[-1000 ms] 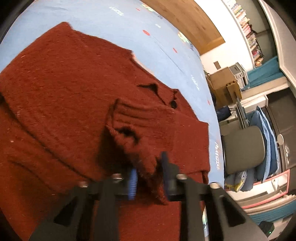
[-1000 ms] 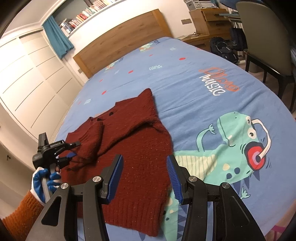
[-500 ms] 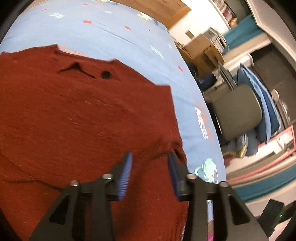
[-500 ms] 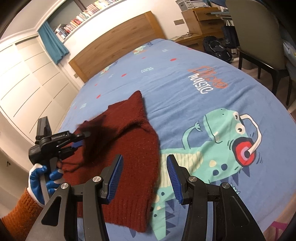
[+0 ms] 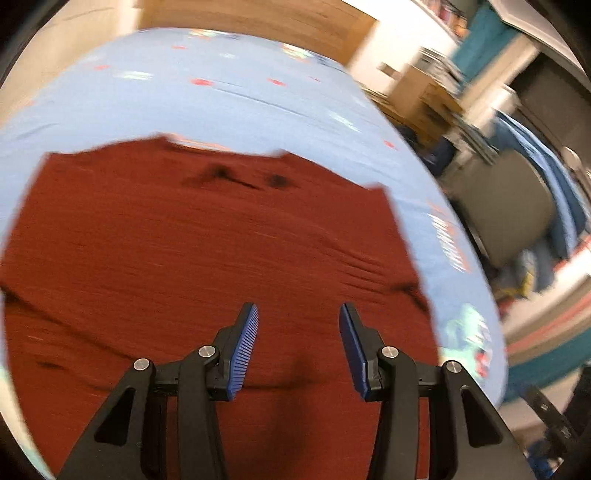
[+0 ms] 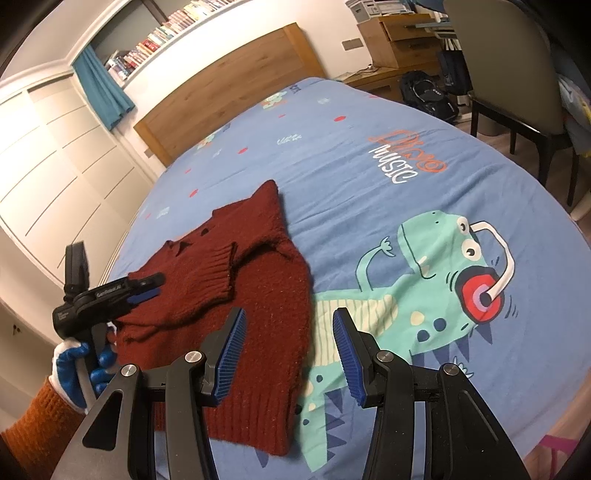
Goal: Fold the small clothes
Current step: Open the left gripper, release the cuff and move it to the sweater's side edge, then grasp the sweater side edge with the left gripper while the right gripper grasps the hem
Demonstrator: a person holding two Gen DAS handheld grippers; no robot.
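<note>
Sweater: a dark red knit sweater (image 6: 236,295) lies flat on the bed, on the left part of the blue bedspread as the right wrist view shows it; its collar end points toward the headboard and its ribbed hem lies nearest the camera.
Sleeve: one sleeve (image 6: 207,280) is folded across the sweater's chest, its ribbed cuff resting on the body of the garment.
Collar: a small dark button (image 5: 276,180) and a slit sit at the neckline, blurred in the left wrist view.
Left gripper: the left gripper (image 5: 298,345) hangs over the lower half of the sweater, its jaws having just been opening; they now stand partly apart with nothing between the blue pads, and no cloth is caught in them. In the right wrist view it sits at the sweater's left edge (image 6: 142,291).
Left hand: a hand (image 6: 79,363) in a white and blue glove, with an orange knit sleeve (image 6: 35,430) behind it, grips the left gripper's handle.
Right gripper: the right gripper (image 6: 288,354) is about half open and empty, hovering over the sweater's right hem edge where it meets the bedspread.
Bed: the bedspread (image 6: 369,122) is blue with a green dinosaur print (image 6: 436,280) and the word "MUSIC" (image 6: 395,168).
Surroundings: a wooden headboard (image 6: 229,88), white wardrobe doors (image 6: 55,166), a teal curtain (image 6: 103,92), a shelf of books (image 6: 162,33) and a chair (image 6: 517,74) beside the bed.
</note>
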